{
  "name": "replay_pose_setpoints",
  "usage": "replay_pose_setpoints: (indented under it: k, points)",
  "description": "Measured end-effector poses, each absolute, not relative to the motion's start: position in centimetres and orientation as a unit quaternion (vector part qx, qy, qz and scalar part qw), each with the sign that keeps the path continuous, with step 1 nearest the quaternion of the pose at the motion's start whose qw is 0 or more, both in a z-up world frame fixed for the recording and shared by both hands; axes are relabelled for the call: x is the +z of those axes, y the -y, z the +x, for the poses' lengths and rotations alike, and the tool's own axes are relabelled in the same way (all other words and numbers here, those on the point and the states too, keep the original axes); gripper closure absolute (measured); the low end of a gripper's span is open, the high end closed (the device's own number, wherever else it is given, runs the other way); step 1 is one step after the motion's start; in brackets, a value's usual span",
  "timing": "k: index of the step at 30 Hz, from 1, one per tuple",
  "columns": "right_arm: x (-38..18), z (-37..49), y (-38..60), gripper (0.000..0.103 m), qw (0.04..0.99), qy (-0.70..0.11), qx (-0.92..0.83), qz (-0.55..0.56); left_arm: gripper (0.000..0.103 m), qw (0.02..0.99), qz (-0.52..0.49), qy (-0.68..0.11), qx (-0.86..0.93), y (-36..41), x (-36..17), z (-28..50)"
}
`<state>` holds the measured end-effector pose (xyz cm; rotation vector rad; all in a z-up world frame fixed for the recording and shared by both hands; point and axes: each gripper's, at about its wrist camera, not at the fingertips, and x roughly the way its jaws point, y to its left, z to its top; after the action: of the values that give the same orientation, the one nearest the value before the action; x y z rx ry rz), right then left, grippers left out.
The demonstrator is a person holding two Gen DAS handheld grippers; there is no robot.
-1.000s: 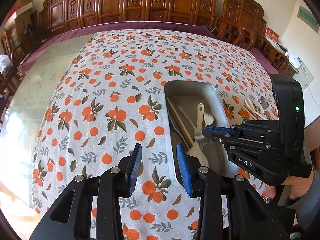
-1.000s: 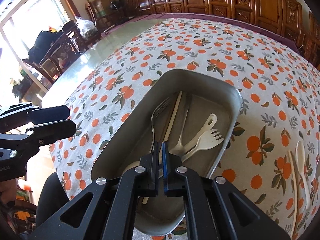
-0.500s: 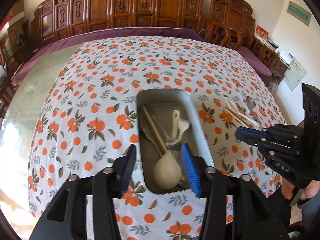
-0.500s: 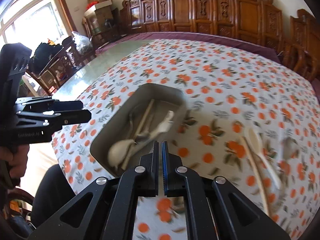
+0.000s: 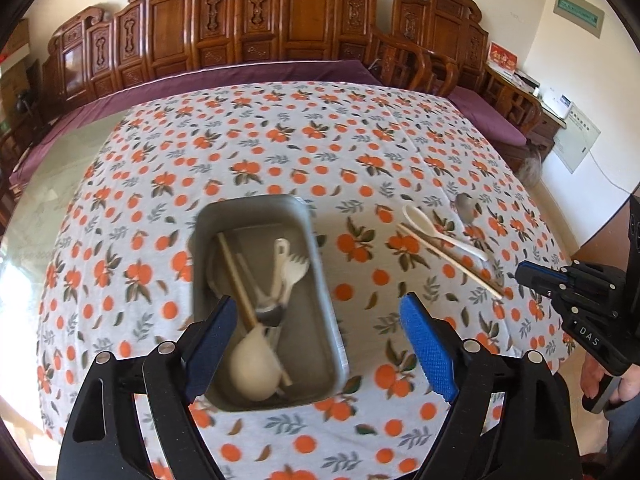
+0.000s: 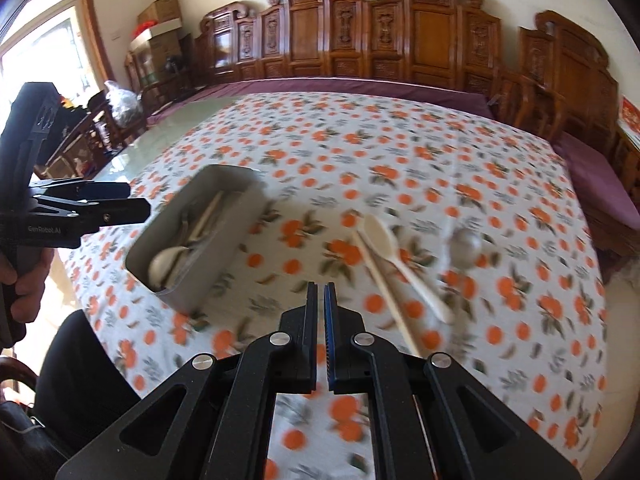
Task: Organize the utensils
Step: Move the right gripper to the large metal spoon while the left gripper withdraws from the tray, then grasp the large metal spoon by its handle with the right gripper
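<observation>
A grey metal tray (image 5: 320, 272) (image 6: 200, 284) sits on the orange-print tablecloth and holds a cream ladle (image 5: 252, 368), a chopstick, a cream fork, a spatula and metal cutlery. To its right on the cloth lie a white spoon (image 5: 432, 228) (image 6: 388, 248), wooden chopsticks (image 5: 452, 260) (image 6: 384, 284) and a metal spoon (image 5: 465, 205) (image 6: 466, 246). My left gripper (image 5: 320, 320) is wide open and empty, above the tray's near end. My right gripper (image 6: 324, 300) is shut and empty, above the cloth between the tray and the loose utensils; it also shows in the left wrist view (image 5: 524, 272).
Carved wooden chairs (image 5: 280, 20) line the far side of the table. A purple cloth edge (image 6: 360, 88) borders the far side. The table's near edge runs just below both grippers. The left gripper and hand show at the left of the right wrist view (image 6: 100, 208).
Both grippers have pulled back and up from the tray. The left jaws have opened wider. The right gripper has swung right, away from the tray, toward the loose utensils.
</observation>
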<state>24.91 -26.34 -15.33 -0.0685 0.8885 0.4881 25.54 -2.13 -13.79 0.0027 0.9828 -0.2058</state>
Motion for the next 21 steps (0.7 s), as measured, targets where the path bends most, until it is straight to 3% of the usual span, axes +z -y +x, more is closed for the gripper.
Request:
replay_pose_setpoints:
  k: [12,15,21]
  points:
    - [-17.0,26.6,33.6,0.094,0.879,-0.438,0.187,-0.023,0.023,0.869,0.018,-0.48,-0.121,8.5,-15.1,27.7]
    - [-17.6,27.6,34.4,0.086,0.879,-0.441,0.181,-0.023,0.023,0.867,0.02,-0.482,-0.124,9.3,-15.3,28.2]
    - [-20.1,31.1,34.9,0.086,0.872,-0.46,0.167,-0.026,0.023,0.862,0.025,-0.489,-0.127,10.6,-16.1,29.0]
